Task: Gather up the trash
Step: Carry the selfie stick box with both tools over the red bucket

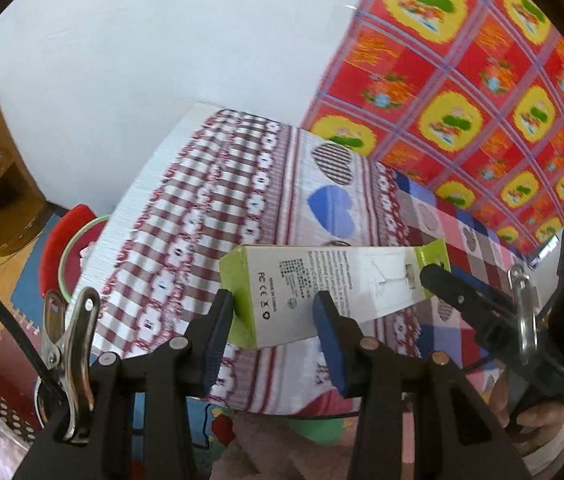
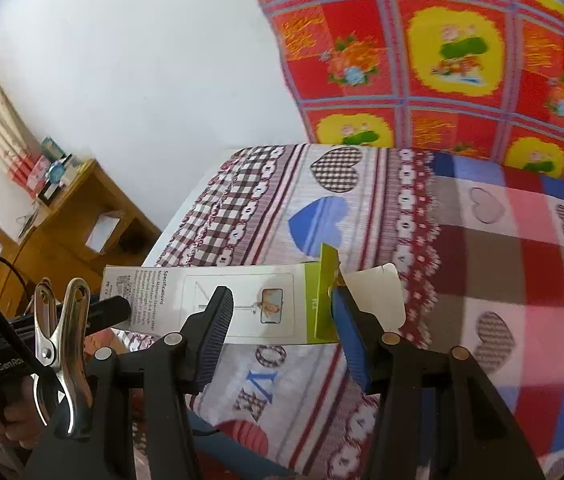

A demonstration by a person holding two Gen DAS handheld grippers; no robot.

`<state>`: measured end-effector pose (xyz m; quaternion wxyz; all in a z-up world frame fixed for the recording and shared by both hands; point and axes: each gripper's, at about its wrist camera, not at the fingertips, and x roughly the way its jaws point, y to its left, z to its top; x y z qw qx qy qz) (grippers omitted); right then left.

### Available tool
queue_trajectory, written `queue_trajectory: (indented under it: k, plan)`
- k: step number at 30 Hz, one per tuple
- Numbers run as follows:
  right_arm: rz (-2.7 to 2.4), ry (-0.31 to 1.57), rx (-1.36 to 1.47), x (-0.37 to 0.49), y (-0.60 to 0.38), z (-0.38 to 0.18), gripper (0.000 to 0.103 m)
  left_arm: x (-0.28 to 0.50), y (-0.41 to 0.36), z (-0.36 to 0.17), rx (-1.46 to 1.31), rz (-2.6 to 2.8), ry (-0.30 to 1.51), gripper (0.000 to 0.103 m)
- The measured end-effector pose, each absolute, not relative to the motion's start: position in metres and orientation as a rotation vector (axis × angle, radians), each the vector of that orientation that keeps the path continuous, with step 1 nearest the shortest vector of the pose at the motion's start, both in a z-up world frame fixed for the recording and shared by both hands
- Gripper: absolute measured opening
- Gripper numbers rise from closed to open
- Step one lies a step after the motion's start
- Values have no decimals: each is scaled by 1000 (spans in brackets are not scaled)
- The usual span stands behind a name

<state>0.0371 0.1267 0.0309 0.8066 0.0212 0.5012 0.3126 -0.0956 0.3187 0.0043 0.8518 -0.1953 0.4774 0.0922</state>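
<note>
Gripping one long white-and-green cardboard box (image 1: 322, 288) above the patterned bed (image 1: 210, 184), left claw (image 1: 274, 320) and right claw (image 2: 282, 316) clamp opposite ends; print reads "Specifications", "MADE IN CHINA".

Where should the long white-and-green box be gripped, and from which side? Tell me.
Grip the box across its narrow width, near an end, coming in from its long edge. It is long and slim, so jaws span it easily. The left gripper and right gripper hold it so, one per end. Keep off the loose open flap, which would likely bend.
</note>
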Motion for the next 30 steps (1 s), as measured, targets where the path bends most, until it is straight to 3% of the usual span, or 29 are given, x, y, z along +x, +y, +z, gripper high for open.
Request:
queue_trajectory:
  k: [12, 23, 30]
  plan:
    - [731, 1193, 30, 79, 146, -21, 51, -69, 350, -45, -508, 262, 1096, 43]
    - [757, 1218, 44, 92, 145, -41, 25, -63, 347, -67, -496, 279, 1172, 42]
    - [744, 1208, 34, 91, 142, -41, 24, -60, 346, -67, -478, 261, 1179, 42]
